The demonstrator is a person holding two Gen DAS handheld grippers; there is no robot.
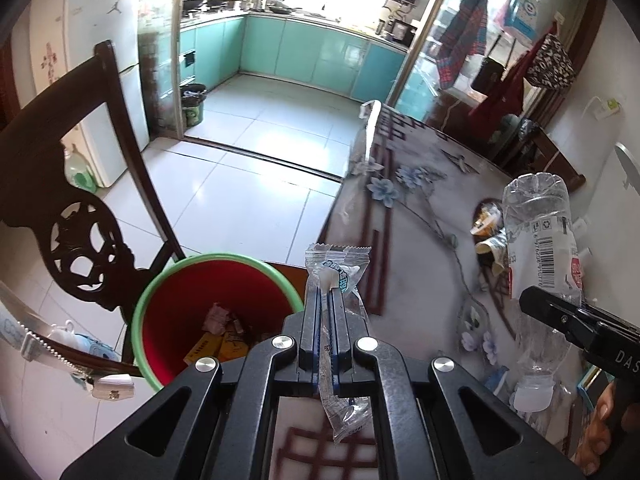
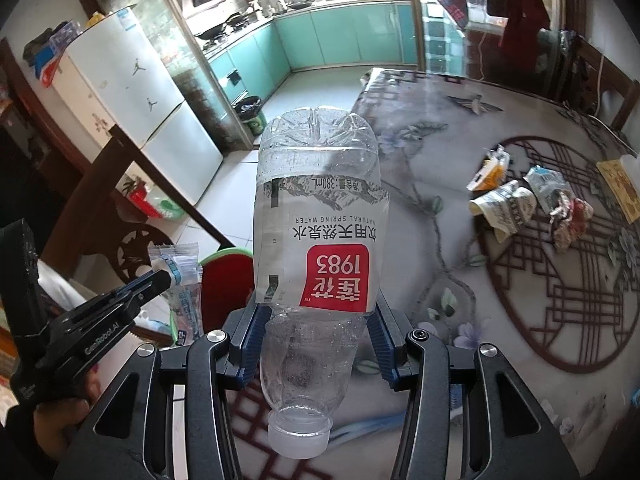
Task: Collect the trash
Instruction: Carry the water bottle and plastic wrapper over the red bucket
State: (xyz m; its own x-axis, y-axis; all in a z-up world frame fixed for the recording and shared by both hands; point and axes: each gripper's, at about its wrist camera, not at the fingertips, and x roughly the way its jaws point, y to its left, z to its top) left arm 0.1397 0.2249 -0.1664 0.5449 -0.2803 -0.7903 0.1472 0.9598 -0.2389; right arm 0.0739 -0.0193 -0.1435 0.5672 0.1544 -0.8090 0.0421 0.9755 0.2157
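Note:
My left gripper (image 1: 329, 286) is shut on a clear plastic wrapper (image 1: 338, 268), held near the table edge just right of a red bin with a green rim (image 1: 216, 308) that has trash in it. The wrapper also shows in the right wrist view (image 2: 180, 268). My right gripper (image 2: 316, 320) is shut on an empty clear water bottle with a red label (image 2: 320, 216), held upside down, cap toward the camera, above the table. The bottle also shows in the left wrist view (image 1: 540, 240). Several crumpled wrappers (image 2: 516, 200) lie on the table.
The table has a patterned grey cloth (image 2: 460, 140). A dark carved wooden chair (image 1: 80, 208) stands left of the bin. A yellow card (image 2: 620, 188) lies at the table's right edge. A white fridge (image 2: 140, 100) and the kitchen doorway are beyond.

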